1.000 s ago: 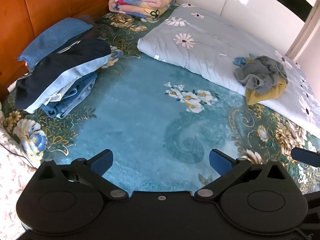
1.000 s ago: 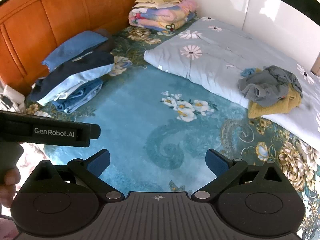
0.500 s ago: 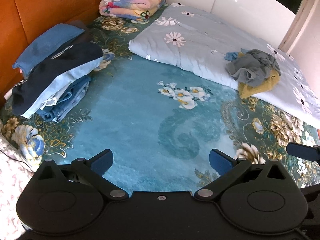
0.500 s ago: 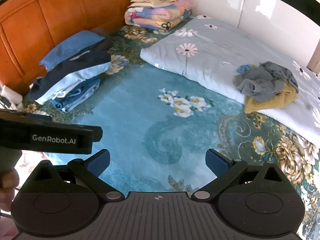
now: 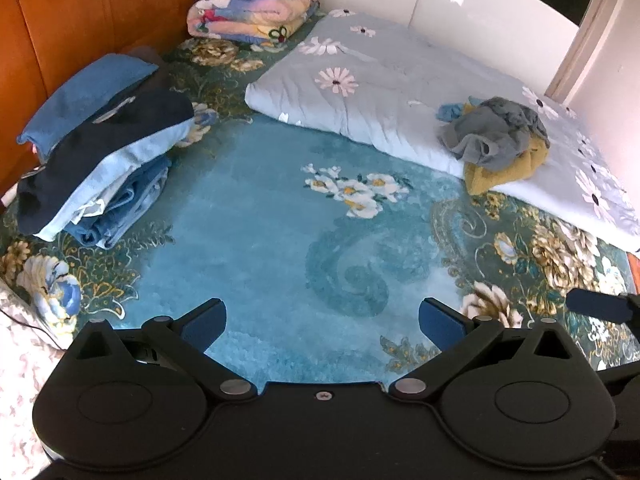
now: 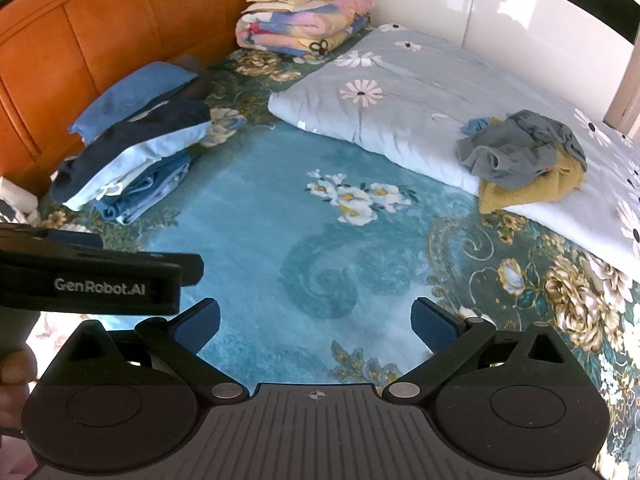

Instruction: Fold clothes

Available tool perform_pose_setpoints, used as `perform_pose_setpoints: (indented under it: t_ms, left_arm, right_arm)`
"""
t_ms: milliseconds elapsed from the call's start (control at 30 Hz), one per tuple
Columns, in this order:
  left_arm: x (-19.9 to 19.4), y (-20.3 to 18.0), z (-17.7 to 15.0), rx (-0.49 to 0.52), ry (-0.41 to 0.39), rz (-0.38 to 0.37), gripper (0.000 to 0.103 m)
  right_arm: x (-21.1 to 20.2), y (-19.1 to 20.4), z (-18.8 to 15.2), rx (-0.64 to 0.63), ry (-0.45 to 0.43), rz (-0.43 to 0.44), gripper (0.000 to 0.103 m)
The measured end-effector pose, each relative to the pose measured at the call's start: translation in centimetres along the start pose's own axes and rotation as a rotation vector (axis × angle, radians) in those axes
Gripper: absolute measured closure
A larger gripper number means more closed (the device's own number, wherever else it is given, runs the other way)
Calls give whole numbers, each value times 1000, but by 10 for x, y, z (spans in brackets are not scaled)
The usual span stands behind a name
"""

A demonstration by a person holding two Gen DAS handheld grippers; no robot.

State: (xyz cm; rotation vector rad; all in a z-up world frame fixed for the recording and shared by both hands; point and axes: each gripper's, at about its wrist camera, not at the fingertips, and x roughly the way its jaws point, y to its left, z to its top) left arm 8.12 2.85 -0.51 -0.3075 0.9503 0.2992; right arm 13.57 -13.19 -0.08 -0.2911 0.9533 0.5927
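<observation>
We see a messy pile of clothes [image 5: 496, 140] [image 6: 520, 152] lying on the pale flower quilt [image 5: 384, 96] [image 6: 400, 104], far ahead of both sets of fingers and off to the right. A grey piece sits on top of a yellow one, with a bit of blue peeking out behind. Nothing lies between the fingers, only the blue bed cover [image 5: 280, 240] [image 6: 260, 220] under them.

The left gripper [image 5: 322, 322] has its fingers spread wide and holds nothing. The right gripper [image 6: 316, 320] is spread wide too, and holds nothing. Both hang low over the bed and point across it toward the quilt. The left gripper shows at the left edge of the right wrist view, just beside the right one, with a hand [image 6: 14, 376] around its handle.

On the left, near the wooden headboard [image 6: 80, 40], is a neat stack of folded clothes [image 5: 100, 152] [image 6: 132, 152], well apart from the messy pile
</observation>
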Motion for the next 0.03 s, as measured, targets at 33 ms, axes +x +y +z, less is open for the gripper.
perform_pose_setpoints:
  t_ms: [33]
  left_arm:
    - [0,0,0,4,-2,2,1]
  right_arm:
    - [0,0,0,2,0,-1,0]
